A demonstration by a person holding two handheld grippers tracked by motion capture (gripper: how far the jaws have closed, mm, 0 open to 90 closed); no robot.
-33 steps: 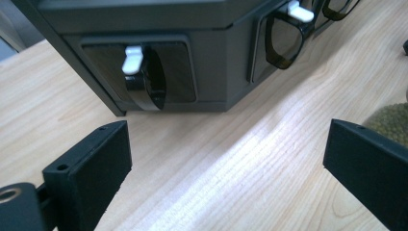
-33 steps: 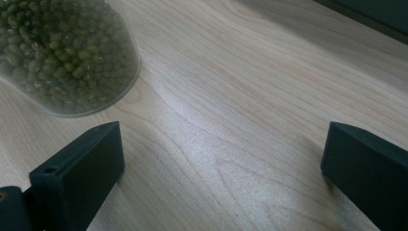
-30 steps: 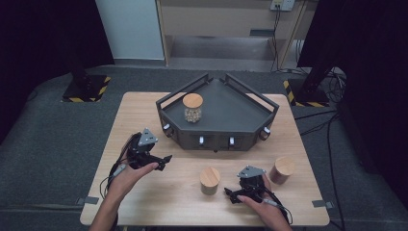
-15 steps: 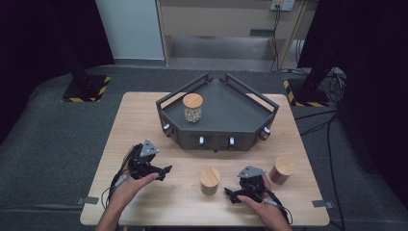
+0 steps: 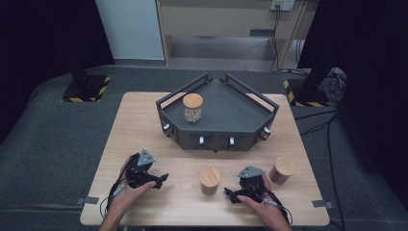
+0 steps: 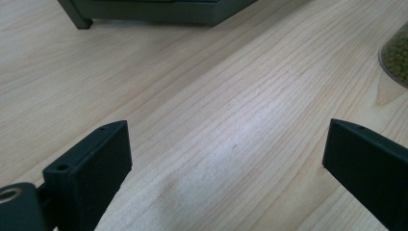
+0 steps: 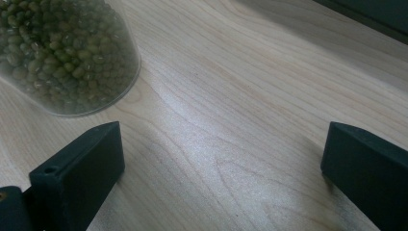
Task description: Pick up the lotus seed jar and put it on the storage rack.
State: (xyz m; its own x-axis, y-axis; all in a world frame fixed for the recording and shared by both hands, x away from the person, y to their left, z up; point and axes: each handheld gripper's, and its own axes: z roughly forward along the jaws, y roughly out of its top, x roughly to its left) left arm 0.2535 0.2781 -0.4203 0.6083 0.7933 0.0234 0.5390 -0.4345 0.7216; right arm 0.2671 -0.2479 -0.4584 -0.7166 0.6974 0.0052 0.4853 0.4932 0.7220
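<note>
Three glass jars with wooden lids are in the high view. One jar (image 5: 192,107) stands inside the dark angular tray (image 5: 240,120). A second jar (image 5: 210,179) of green beans (image 7: 62,53) stands on the table between my grippers. The third jar (image 5: 281,169) is to the right. My left gripper (image 5: 161,180) rests low on the table left of the middle jar, open, with bare wood between its jaws (image 6: 226,159); the jar's edge (image 6: 397,57) lies off to the right. Just right of that jar, my right gripper (image 5: 231,195) is open over wood (image 7: 221,159).
The tray's front wall (image 5: 216,140) carries small knobs and faces the near side. The wooden table (image 5: 139,120) has bare room at left and along its front edge. The tray's base (image 6: 159,12) lies ahead of the left gripper.
My left gripper has moved toward the near edge of the table and slightly left, and sits lower. The right gripper and the jars have not moved.
</note>
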